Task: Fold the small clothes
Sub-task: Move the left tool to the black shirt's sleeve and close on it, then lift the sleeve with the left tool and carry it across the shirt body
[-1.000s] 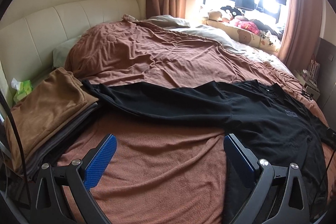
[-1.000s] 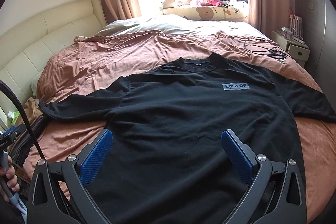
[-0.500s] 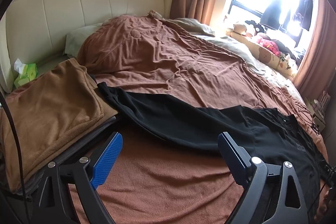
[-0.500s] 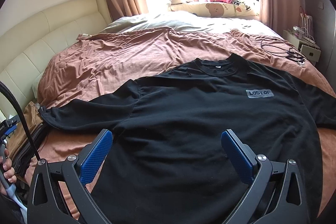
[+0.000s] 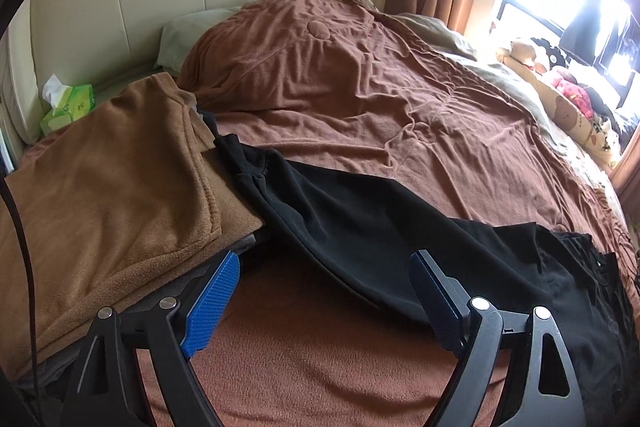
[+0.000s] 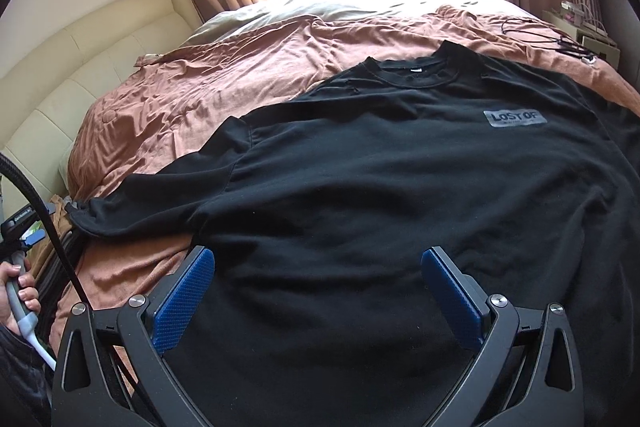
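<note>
Across the near side of the bed [image 6: 240, 79], on its rumpled brown fleece blanket [image 5: 400, 99], a black long-sleeved cotton sweatshirt [image 6: 380, 187] with a grey chest patch lies face up and spread flat, collar toward the far edge by the window. Its sleeve [image 5: 360, 219] stretches toward the headboard end, where the cuff touches a stack of folded clothes topped by a tan fleece garment [image 5: 104, 187]. The left tongs [image 5: 324, 299] hang wide apart and empty above bare blanket just beside that sleeve; the right tongs [image 6: 316, 291] are equally wide and empty over the sweatshirt's lower body. No fold appears begun, so I judge the next step to be picking up the sleeve or the hem. Risks from here: the left tongs could pinch the blanket with the sleeve, since both are soft and lie flush; or catch the tan garment's edge, pulling the stack askew. Thick fabric may also slip from a shallow grip, leaving the fold crooked. A green tissue pack [image 5: 68, 103] sits by the headboard, well clear.
</note>
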A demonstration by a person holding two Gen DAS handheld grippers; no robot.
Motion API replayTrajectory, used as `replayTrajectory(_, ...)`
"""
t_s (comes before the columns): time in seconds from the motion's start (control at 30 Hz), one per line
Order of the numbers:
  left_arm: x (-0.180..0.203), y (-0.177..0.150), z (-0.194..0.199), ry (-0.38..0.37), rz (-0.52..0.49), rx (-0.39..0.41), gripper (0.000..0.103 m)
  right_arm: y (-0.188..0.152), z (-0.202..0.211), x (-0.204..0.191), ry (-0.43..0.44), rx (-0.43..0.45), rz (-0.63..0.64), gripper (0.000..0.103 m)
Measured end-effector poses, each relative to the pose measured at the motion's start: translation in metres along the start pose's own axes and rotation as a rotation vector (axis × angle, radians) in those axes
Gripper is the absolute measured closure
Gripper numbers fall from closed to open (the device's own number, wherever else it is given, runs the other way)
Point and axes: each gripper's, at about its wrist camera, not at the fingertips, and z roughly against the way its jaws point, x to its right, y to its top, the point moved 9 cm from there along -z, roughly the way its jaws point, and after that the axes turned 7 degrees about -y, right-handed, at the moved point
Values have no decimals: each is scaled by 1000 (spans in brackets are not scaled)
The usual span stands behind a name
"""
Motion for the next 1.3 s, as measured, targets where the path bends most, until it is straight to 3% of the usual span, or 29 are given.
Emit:
replayTrajectory(0.33, -11, -7, -56, 78, 12, -62, 19, 6, -14, 5, -12, -29, -53, 0)
replayTrajectory(0.53, -28, -1, -73, 107, 67, -51, 50, 6, -14, 10, -26, -25, -66, 0)
replayTrajectory(0.6, -29, 4, -74, 121, 58, -38, 66, 6, -15, 10, -34, -22, -67, 0)
replayTrajectory(0.67, -30, 7, -74, 130, 68, -44, 97, 5, -15, 11, -30, -23, -75, 0)
replayTrajectory(0.8, -25, 21, -59, 102, 97, -16, 98, 5, -15, 16, -26, -25, -98, 1)
replayTrajectory(0.97, 7, 48, -31, 48, 56, 42, 98, 7, -14, 26, -3, -29, -149, 4)
replayTrajectory(1.3, 120, 108, 24, -115, -23, 163, 98, 11, -10, 45, 24, -25, -216, 4)
